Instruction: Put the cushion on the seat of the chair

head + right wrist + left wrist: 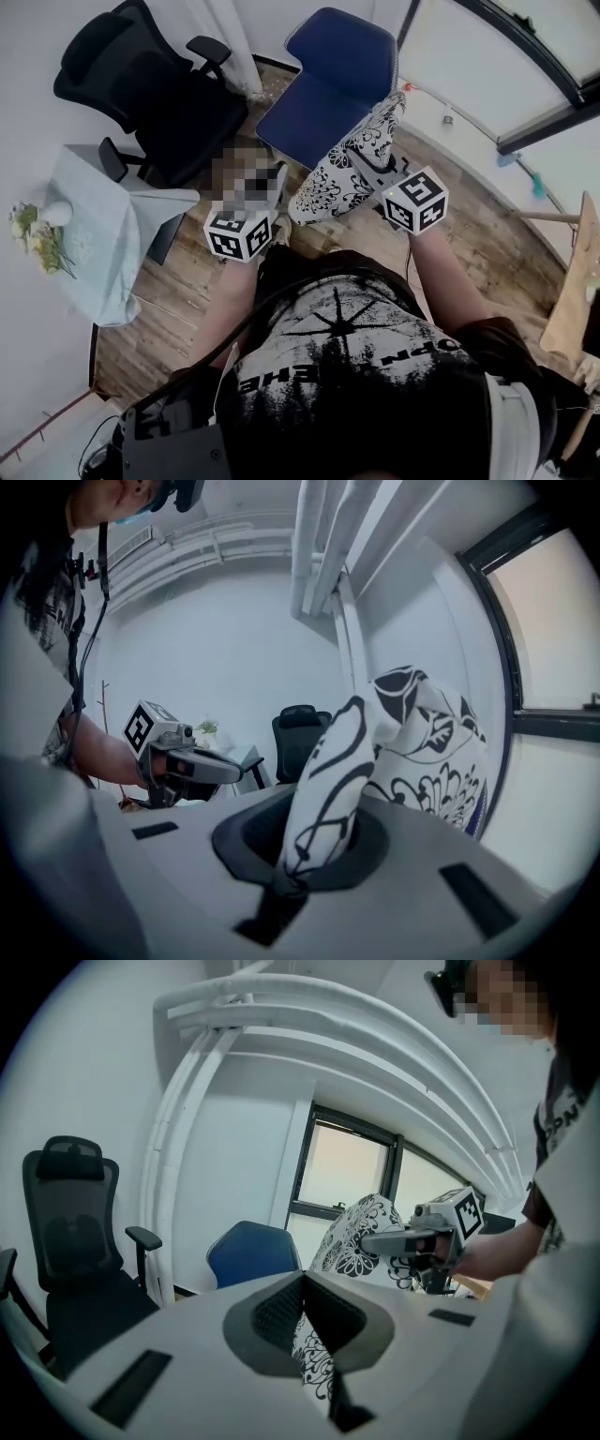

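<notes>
White, black-flowered fabric cushion hangs near the blue padded chair. Left gripper and right gripper each clamp its edge.

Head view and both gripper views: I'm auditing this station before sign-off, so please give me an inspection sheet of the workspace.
Surface: wooden floor; seat of the blue chair empty.
Job's things: patterned cushion held in the air in front of the blue chair, not yet on its seat.
Clutter: cloth-covered table with flowers; black office chair.
Grippers: left hand-held gripper and right hand-held gripper both shut on cushion fabric.
Cables: dark cable across the person's front.
Surroundings: white wall, window.
</notes>
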Motion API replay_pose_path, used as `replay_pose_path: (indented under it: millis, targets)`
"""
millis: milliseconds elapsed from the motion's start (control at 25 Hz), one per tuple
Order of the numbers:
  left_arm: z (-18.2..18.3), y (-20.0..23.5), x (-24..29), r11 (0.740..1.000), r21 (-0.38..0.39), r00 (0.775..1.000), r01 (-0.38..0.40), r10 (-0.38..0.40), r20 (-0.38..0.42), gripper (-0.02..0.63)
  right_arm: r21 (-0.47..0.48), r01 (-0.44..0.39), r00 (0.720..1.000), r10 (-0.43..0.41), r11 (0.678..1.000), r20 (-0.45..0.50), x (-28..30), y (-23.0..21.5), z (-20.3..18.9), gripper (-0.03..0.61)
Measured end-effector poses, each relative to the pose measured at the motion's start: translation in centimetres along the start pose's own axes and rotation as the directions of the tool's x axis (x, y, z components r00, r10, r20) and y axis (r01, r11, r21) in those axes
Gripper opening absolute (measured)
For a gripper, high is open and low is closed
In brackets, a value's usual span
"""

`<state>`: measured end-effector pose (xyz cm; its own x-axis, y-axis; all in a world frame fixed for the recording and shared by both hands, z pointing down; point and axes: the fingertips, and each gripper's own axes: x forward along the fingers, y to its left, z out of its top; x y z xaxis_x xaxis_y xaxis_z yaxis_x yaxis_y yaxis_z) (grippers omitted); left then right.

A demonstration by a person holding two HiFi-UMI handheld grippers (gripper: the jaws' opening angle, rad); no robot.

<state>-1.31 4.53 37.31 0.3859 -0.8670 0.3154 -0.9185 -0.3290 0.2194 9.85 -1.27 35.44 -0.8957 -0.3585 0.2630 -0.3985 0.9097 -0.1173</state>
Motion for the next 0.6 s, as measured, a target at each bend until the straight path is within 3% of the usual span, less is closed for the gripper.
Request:
replay_pose_path:
  millis: [400,600]
  targets:
    - [1.3,8.2,4.4,0.997,0.004,0.996,0.077,-0.077,-0.048,0.014,0.004,0.036,0.998,-0.036,0.999,-0.05,8.5,-2.2,0.8,0.026]
    - [1.8,8.2,5.8,0.992,0.028,0.991,0.119,-0.117,-0.072,0.014,0.028,0.074,0.997,-0.073,0.997,-0.04,8.6,-3.6,1.0,0.026]
